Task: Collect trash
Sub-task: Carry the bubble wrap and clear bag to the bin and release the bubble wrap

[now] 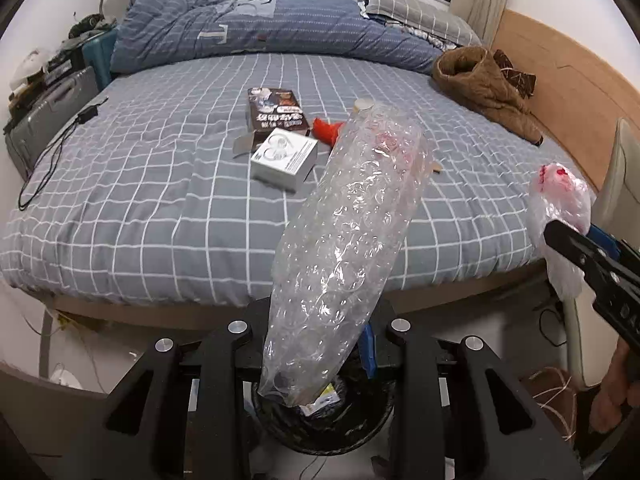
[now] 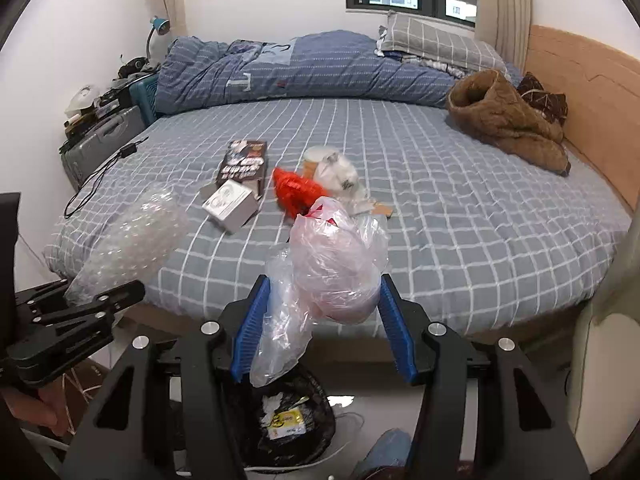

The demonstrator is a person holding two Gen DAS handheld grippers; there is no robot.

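Note:
A long roll of clear bubble wrap (image 1: 348,240) stands up out of my left gripper (image 1: 320,332), which is shut on its lower part, with one blue pad (image 1: 367,350) showing beside it. Its lower end hangs over a black-lined trash bin (image 1: 324,424) on the floor. My right gripper (image 2: 325,328) is shut on a crumpled clear plastic bag with pink and red marks (image 2: 336,272), held between the blue pads (image 2: 394,328) above the same bin (image 2: 292,420). On the bed lie a brown box (image 1: 276,112), a white box (image 1: 285,158) and a red wrapper (image 2: 298,192).
The checked grey bed (image 1: 140,200) fills the view, with a blue duvet (image 1: 260,28) at the back and a brown jacket (image 2: 508,120) at the right. A white crumpled item and a cup (image 2: 332,168) lie by the red wrapper. Suitcases (image 1: 52,108) stand left; a cable (image 1: 48,160) trails over the bed edge.

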